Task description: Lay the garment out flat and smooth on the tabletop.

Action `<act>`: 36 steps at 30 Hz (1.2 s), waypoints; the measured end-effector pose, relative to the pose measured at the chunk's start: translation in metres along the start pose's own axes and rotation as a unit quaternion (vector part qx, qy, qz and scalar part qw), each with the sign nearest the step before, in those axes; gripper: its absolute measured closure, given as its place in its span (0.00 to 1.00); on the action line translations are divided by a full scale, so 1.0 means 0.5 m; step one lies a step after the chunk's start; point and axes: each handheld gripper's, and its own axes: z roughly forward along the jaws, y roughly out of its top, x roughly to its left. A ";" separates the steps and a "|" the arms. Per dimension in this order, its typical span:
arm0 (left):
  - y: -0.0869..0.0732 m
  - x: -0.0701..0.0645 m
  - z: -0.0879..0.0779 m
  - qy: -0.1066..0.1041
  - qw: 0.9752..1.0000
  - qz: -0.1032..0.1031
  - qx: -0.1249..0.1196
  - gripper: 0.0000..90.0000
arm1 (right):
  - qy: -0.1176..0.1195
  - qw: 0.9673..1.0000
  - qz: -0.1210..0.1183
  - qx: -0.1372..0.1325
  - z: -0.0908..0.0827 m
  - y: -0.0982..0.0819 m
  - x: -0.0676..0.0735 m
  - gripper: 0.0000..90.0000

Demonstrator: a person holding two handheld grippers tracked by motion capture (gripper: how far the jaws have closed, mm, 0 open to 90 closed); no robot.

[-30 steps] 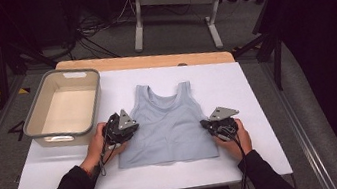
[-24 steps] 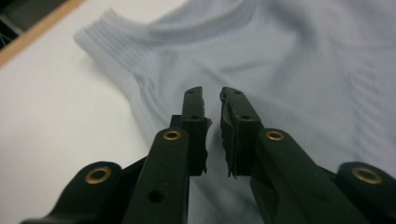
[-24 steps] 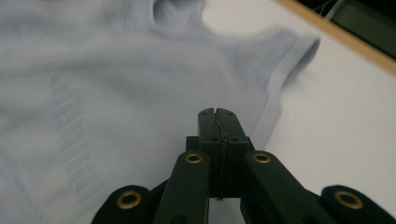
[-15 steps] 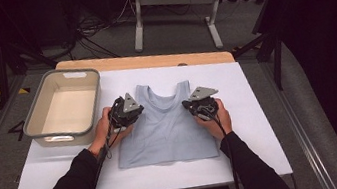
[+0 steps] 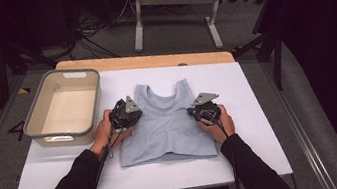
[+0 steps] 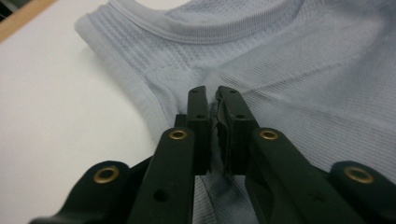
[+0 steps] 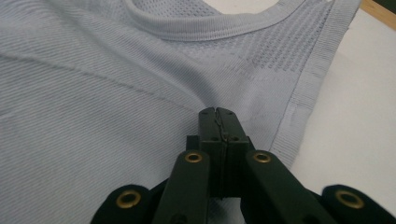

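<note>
- The grey tank top (image 5: 166,125) lies flat on the white table (image 5: 260,111), right of the beige bin (image 5: 65,110).
- The left gripper (image 6: 212,100) pinches a fold of fabric beside its armhole.
- The right gripper (image 7: 218,114) is clamped fully on fabric near the opposite armhole.

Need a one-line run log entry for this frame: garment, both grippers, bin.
garment: grey tank top flat on white table | left gripper: nearly shut, pinching fabric | right gripper: shut on fabric | bin: left of top
</note>
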 end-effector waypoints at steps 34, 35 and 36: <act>0.022 -0.058 -0.153 0.020 0.986 0.029 -0.165 0.46 | -0.046 0.979 -0.001 -0.201 -0.156 0.008 0.049 0.53; 0.020 -0.059 -0.154 0.022 0.986 0.030 -0.165 0.43 | -0.045 0.978 0.000 -0.205 -0.157 0.006 0.052 0.51; 0.017 -0.060 -0.156 0.022 0.986 0.032 -0.163 0.41 | -0.045 0.978 -0.001 -0.204 -0.158 0.005 0.054 0.48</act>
